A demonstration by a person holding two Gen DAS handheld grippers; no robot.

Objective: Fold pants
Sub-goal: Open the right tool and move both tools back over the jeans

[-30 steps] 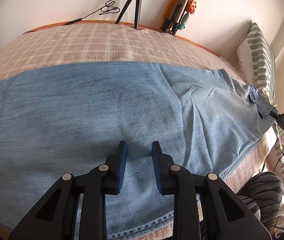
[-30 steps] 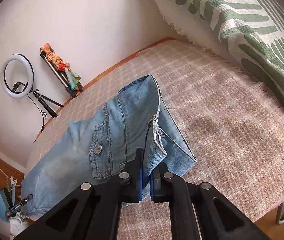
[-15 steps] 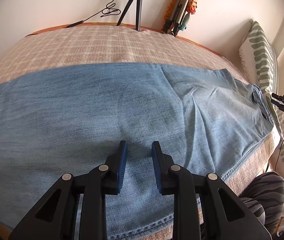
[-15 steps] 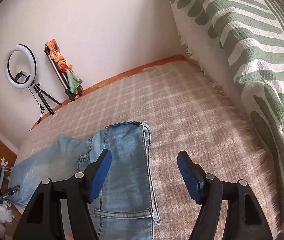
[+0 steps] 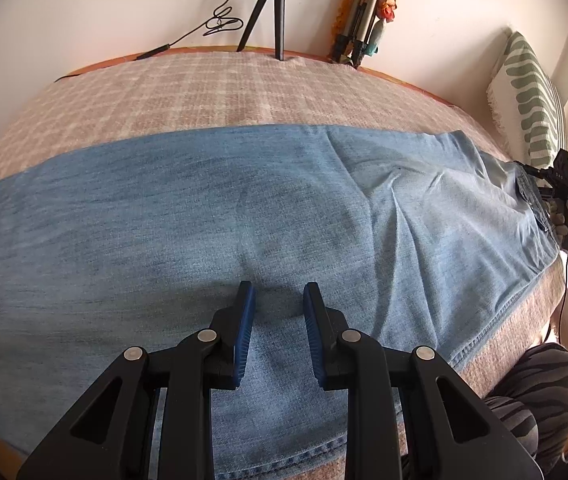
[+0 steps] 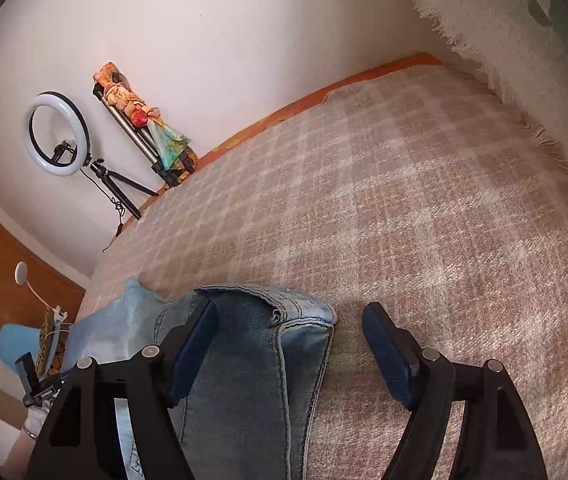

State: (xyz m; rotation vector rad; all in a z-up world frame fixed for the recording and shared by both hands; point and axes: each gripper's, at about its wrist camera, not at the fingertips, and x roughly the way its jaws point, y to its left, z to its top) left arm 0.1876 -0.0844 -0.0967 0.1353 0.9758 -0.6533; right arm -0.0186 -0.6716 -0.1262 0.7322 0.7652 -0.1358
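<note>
Jeans (image 6: 243,368) between spread right fingers (image 6: 388,356)

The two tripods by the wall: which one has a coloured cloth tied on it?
The silver folded tripod, leaning on the wall, carries the orange-green cloth. The black tripod stands spread, holding a ring light.

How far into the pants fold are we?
Early. Done: jeans lie lengthwise on the bed, apparently one leg over the other. In hand: nothing; left tool hovers open over the legs, right tool open at the waistband. Left: crosswise folds.
</note>
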